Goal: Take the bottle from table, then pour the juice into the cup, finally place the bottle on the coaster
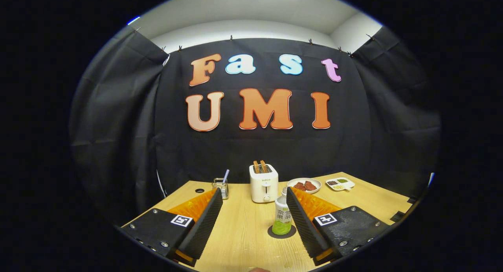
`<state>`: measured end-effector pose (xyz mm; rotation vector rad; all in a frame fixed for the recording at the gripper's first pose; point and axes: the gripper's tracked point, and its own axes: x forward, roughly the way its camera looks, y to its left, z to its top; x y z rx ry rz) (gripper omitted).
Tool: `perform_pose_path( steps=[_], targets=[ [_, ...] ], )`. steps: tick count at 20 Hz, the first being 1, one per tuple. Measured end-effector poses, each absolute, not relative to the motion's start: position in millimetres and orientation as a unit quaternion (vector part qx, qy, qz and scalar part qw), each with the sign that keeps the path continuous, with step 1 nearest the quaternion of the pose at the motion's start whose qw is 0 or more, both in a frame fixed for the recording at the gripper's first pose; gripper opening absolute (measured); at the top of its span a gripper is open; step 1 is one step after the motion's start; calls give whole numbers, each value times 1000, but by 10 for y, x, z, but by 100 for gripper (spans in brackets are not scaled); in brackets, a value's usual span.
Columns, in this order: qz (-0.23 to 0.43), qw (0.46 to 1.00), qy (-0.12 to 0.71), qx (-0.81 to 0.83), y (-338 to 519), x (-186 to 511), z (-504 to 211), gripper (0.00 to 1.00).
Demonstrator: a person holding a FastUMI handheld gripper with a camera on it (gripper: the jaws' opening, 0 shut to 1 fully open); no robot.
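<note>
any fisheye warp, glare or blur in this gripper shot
Gripper view: strong fisheye bend, the table edges curve; lighting is even with no obvious glare; bottle on the coaster, toaster and the open gripper look sharp; far dishes too small to judge.

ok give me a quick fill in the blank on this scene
1. The bottle stands upright on the ____.
2. Two slices of toast stick up from the ____.
3. The glass cup holds a striped ____.
4. The gripper fingers are spread ____, gripping nothing.

Missing words: coaster; toaster; straw; open
</note>
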<state>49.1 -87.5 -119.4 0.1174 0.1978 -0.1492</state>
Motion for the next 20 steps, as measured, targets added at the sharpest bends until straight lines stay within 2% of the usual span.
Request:
perform_pose_path(
  steps=[10,20],
  targets=[
    [-46,998,22,33,-516,67,-382,97],
    [-37,999,-4,39,-446,-106,-227,97]
  ],
)
